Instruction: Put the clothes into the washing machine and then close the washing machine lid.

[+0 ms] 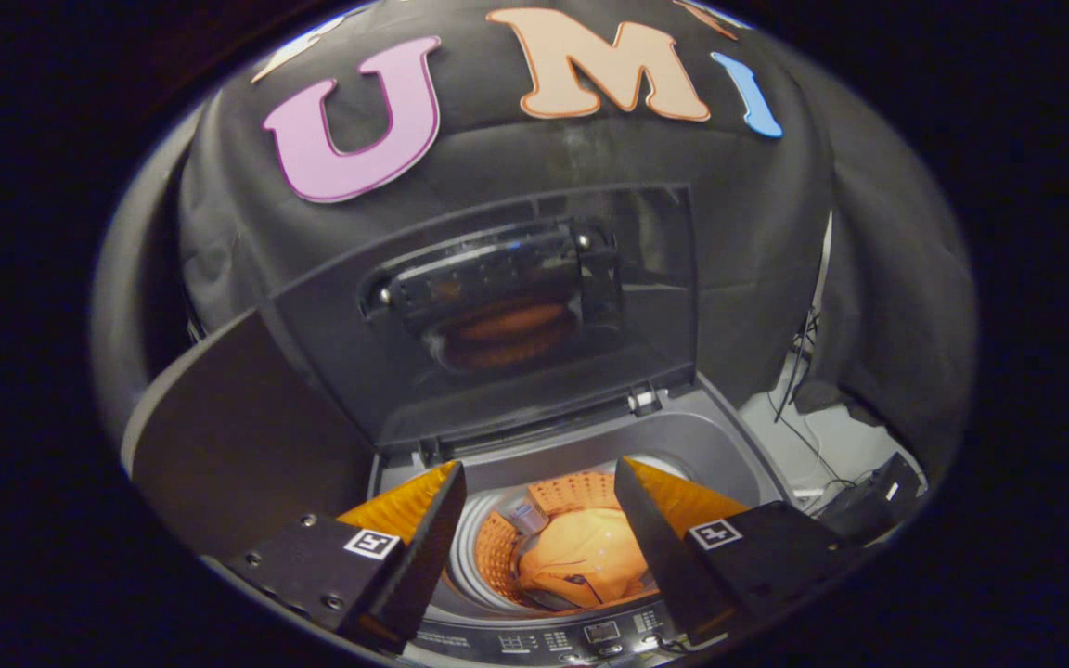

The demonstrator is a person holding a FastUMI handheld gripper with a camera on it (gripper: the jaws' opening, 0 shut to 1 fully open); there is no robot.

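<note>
Fingers (432, 529) at the bottom of the frame stand wide apart with nothing between their pads, so the gripper (539, 538) holds nothing. Below and beyond them, at lower centre, the washer (729, 445) gapes open, and the clothes (581, 561) lie in a heap inside the drum (479, 547), seen through the gap between the fingers. A control panel (581, 638) runs along the washer's near edge, at the very bottom. The lid (497, 306) stands raised at mid-frame, leaning back toward the wall (757, 232), its window reflecting the drum. Cables (808, 371) hang at right, down to a pale floor (831, 445).
</note>
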